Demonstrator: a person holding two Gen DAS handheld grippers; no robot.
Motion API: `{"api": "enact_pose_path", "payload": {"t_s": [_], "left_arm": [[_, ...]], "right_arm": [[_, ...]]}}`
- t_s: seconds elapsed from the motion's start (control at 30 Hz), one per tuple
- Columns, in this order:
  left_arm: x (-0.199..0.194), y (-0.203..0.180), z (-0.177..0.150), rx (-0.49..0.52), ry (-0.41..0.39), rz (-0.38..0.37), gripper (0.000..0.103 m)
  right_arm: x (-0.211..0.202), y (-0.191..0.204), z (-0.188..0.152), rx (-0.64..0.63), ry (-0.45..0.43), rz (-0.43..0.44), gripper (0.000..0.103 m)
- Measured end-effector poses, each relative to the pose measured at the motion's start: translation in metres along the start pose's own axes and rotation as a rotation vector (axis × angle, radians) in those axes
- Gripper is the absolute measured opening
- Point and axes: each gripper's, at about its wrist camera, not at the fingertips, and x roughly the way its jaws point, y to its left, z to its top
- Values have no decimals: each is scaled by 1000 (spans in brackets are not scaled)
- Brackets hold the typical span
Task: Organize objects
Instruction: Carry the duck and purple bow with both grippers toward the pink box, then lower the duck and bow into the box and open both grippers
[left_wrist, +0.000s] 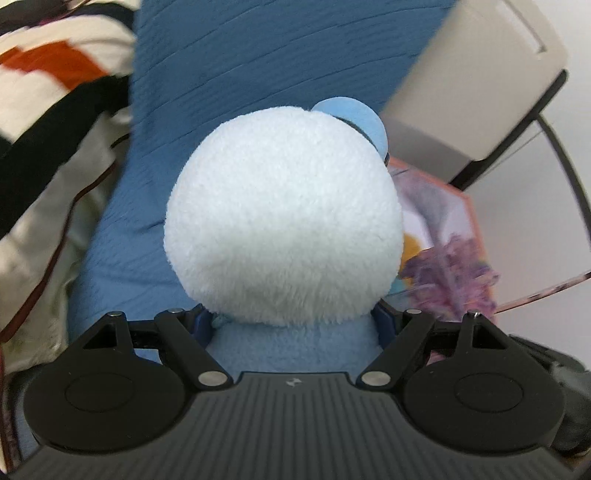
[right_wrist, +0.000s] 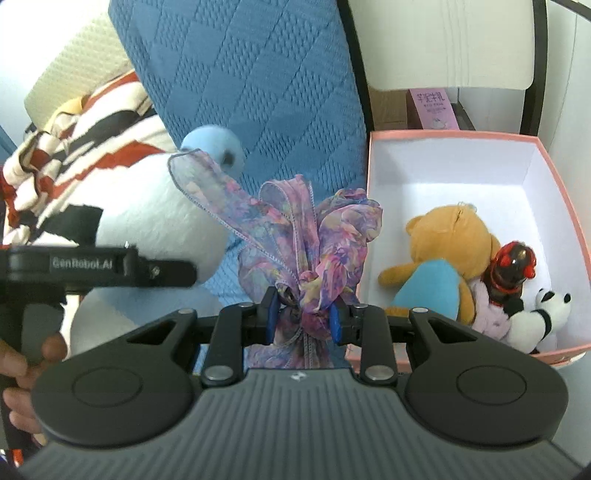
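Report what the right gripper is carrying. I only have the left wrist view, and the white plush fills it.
Observer: The right gripper is shut on a bunched purple floral scarf, beside the pink box.
Operator: List what's in that box.
Observer: A brown teddy bear, a red-and-black figure and a panda plush.
Operator: Say where my plush sits.
Observer: The white plush is on the scarf's far side from the box, not over it.

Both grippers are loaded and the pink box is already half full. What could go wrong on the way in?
1. The white plush toy is large and held only low at its blue neck by the left gripper; it may tip or slip.
2. The scarf in the right gripper trails loose loops that could snag on the pink box rim.
3. The teddy bear and other toys leave limited room.
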Motion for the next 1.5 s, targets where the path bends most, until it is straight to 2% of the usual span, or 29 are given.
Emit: {"api": "enact_pose_path", "payload": {"t_s": [0.23,0.53,0.83,0.93,1.07,1.2,1.23,1.27,1.33,1.37,1.4,1.5], "left_arm": [[6,-81,30,82,-7,-83,84],[59,-146,47,132,29,-102,83],[131,-181,36,129,125,-103,83],[150,-187,29,125,153,-94,83],[164,-195,23,126,174,-86,83],[161,-195,16,143,169,-89,85],[158,-195,16,151,163,-91,87],[160,-185,21,154,158,-94,89],[150,-184,22,163,129,-110,100],[143,-183,22,173,112,-113,101],[133,-181,22,183,100,-113,101],[106,-186,25,225,51,-115,102]], "right_arm": [[-28,-35,26,-17,-71,-50,31],[-37,-116,39,63,-117,-140,31],[-8,-188,14,115,-57,-240,32],[6,-210,0,162,-30,-249,32],[20,-227,-17,219,2,-242,32],[22,-232,-20,232,3,-260,33],[21,-233,-20,235,-3,-266,35],[20,-231,-19,238,-6,-269,43],[15,-231,-18,254,-12,-258,61],[14,-233,-17,260,-18,-255,74],[12,-229,-14,261,-28,-259,82],[-4,-221,-9,253,-56,-266,83]]}}
